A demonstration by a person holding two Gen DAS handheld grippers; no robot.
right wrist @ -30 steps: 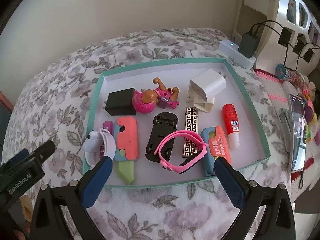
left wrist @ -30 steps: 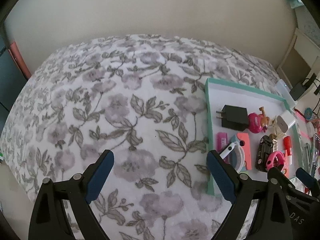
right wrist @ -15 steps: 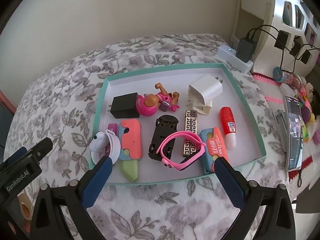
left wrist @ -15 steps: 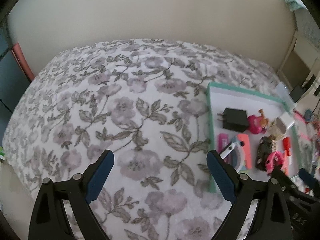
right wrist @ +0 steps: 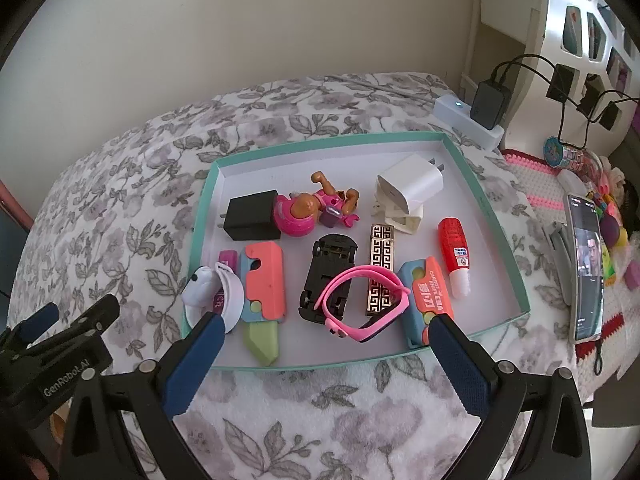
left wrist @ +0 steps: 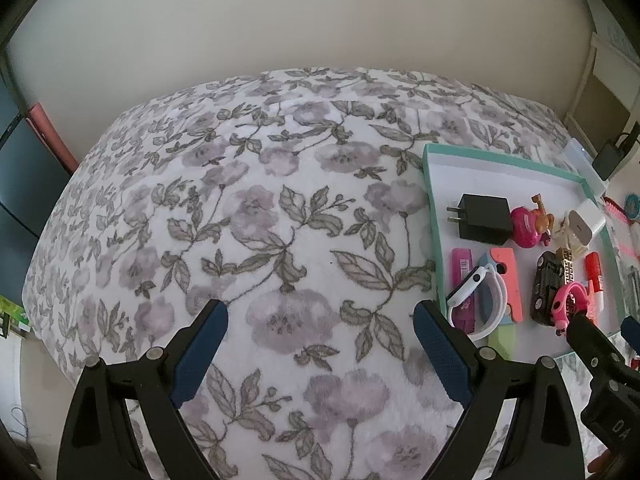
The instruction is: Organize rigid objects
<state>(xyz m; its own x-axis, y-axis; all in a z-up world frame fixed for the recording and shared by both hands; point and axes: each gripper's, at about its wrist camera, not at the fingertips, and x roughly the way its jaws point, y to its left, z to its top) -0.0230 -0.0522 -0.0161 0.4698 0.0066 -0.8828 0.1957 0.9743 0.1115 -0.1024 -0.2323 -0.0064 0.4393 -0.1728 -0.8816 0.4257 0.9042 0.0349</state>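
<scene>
A teal-rimmed white tray [right wrist: 504,236] lies on the flowered bedspread [left wrist: 260,220] and holds several small objects: a black charger [right wrist: 252,218], a pink dog toy [right wrist: 308,210], a white charger [right wrist: 410,186], a black toy car [right wrist: 328,276], a pink watch band [right wrist: 362,300], a red glue stick [right wrist: 454,258], a coral toy knife [right wrist: 264,292]. My right gripper [right wrist: 326,360] is open and empty just in front of the tray's near edge. My left gripper [left wrist: 320,348] is open and empty over bare bedspread, left of the tray [left wrist: 434,216].
A power strip with plugged adapters [right wrist: 480,116] sits behind the tray. A phone [right wrist: 586,276] and small toys lie on a knitted mat to the right. White shelving [right wrist: 580,40] stands at far right. A wall runs behind the bed.
Both grippers have pulled back and up a little from the tray, so the tray looks smaller and farther. Nothing in the tray has moved.
</scene>
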